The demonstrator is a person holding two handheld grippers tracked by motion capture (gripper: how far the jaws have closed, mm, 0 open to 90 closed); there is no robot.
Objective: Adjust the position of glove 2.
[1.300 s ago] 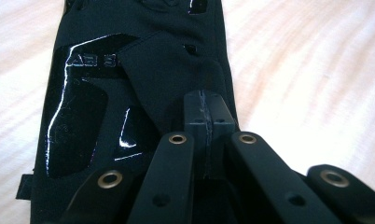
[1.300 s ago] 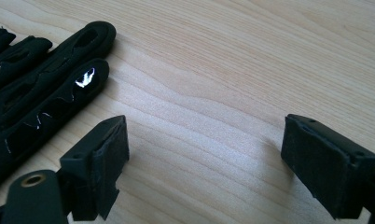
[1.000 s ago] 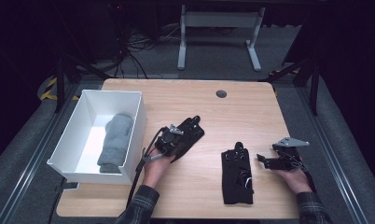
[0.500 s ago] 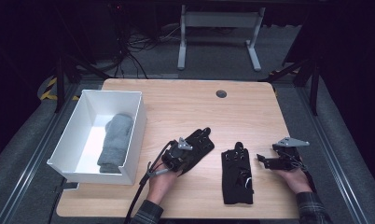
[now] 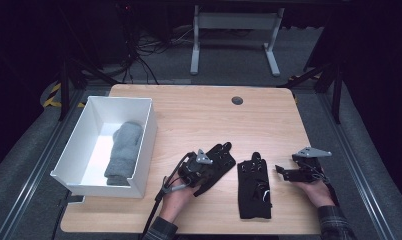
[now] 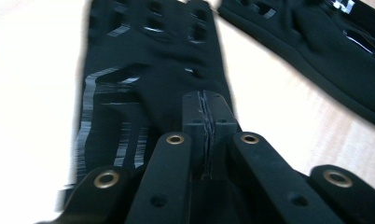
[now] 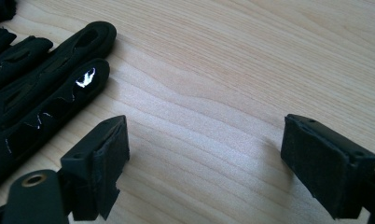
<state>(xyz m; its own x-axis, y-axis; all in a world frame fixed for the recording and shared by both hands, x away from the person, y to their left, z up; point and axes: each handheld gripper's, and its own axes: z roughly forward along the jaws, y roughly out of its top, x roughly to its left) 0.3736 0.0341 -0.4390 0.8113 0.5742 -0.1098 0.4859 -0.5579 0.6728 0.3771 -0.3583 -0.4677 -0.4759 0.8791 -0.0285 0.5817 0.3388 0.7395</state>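
Note:
Two black gloves lie on the wooden table (image 5: pixel 199 115). My left gripper (image 5: pixel 211 166) is shut on the cuff end of the left glove (image 5: pixel 223 156). In the left gripper view its jaws (image 6: pixel 206 112) are pressed together with that glove (image 6: pixel 143 60) stretching away from them. The second glove (image 6: pixel 330 51) lies to its right. That second glove (image 5: pixel 254 186) lies flat near the front edge. To its right my right gripper (image 5: pixel 283 173) is open just above the wood. In the right gripper view its jaws (image 7: pixel 204 154) stand wide over bare table, beside the glove's fingers (image 7: pixel 41 88).
A white bin (image 5: pixel 141 145) stands at the table's left with a folded grey cloth (image 5: pixel 124 150) inside. A round cable hole (image 5: pixel 237 100) sits near the far edge. Beyond the table are a metal stand's legs (image 5: pixel 234 45) and cables on the floor.
My left gripper has carried the glove rightward and nearer the front edge, closer to the second glove. The right gripper and second glove have stayed put.

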